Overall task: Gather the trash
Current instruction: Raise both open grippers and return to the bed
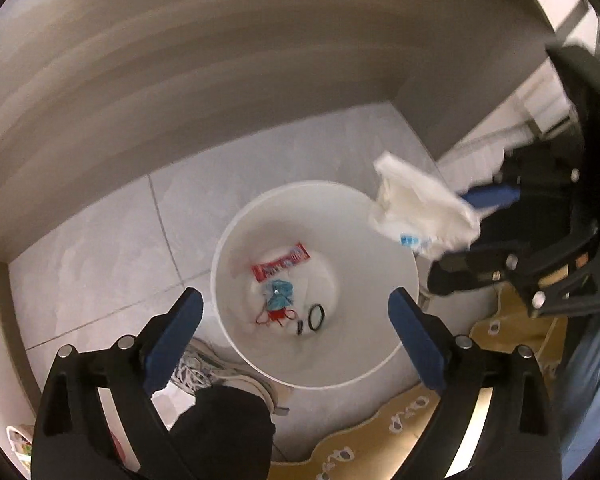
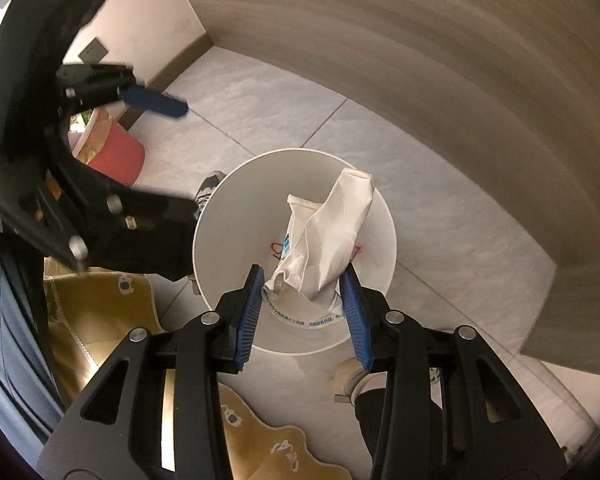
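Right gripper [image 2: 302, 284] clamps the wrapper [image 2: 324, 236] directly above the bin [image 2: 380, 216], long axis pointing down; left gripper [image 1: 296, 304] gapes empty.

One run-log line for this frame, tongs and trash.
left tongs: open, empty, over white bin | right tongs: shut on crumpled white bag above bin | in bin: red wrapper

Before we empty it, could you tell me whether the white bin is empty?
Not empty: the white bin holds a red wrapper and small scraps.
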